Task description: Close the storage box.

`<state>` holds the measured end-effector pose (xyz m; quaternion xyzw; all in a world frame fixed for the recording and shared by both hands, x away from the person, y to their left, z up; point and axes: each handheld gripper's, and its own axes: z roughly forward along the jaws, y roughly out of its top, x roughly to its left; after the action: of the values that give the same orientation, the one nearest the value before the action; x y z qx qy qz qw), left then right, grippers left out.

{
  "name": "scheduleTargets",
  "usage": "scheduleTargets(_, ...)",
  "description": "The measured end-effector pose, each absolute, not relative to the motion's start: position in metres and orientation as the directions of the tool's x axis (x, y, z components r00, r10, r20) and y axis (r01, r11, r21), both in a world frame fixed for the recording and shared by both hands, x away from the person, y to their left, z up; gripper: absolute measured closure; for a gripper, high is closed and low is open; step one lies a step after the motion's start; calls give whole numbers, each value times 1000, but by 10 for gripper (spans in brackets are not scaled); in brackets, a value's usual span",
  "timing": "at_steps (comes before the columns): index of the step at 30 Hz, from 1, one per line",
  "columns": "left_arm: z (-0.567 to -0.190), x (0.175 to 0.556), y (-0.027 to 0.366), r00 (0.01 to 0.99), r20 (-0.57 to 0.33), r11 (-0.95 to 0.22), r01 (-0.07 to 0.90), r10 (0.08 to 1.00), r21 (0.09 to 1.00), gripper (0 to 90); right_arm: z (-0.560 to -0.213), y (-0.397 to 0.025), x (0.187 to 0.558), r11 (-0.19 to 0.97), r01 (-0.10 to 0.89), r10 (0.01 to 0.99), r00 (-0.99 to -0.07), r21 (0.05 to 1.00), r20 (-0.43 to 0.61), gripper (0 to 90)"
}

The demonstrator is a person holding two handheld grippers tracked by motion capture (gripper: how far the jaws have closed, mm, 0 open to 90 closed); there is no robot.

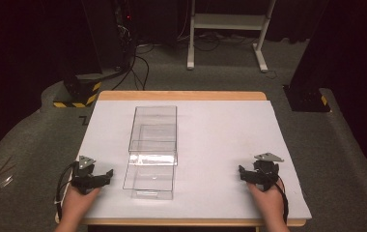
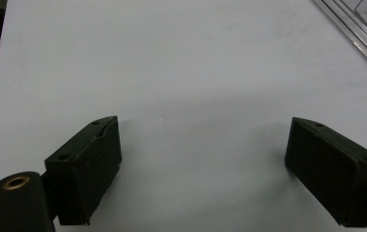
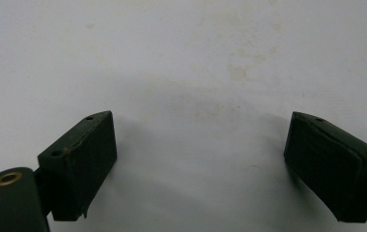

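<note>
A clear plastic box [image 1: 152,150] lies on the white table cover [image 1: 220,130], left of the middle; it is long and reaches from mid-table toward the front edge. My left gripper [image 1: 105,175] rests near the front left, just left of the box, held by a hand. In the left gripper view the left gripper [image 2: 203,159] is open over bare white surface, with a corner of the clear box [image 2: 360,29] at the upper right. My right gripper [image 1: 243,173] sits near the front right, well apart from the box. The right gripper [image 3: 198,162] is open, with nothing between its black jaws.
The table has a wooden rim [image 1: 181,95] at the back. On the floor behind stand a white frame [image 1: 230,29], cables [image 1: 138,63] and a base marked with yellow-black tape [image 1: 77,94]. A dark stand foot [image 1: 307,96] sits off the right rear corner.
</note>
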<state>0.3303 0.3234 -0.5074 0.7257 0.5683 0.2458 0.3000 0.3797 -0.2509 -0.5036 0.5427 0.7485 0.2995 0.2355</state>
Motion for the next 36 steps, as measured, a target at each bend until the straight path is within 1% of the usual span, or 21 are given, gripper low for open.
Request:
scheduleTargets(27, -507, 330, 323, 229, 14, -170, 679, 973, 714, 132, -504, -251, 379, 229, 670, 953, -301, 706, -24, 113)
scheduleTargets(36, -505, 330, 324, 259, 0, -183, 682, 966, 708, 132, -504, -251, 379, 230, 669, 953, -302, 707, -24, 113)
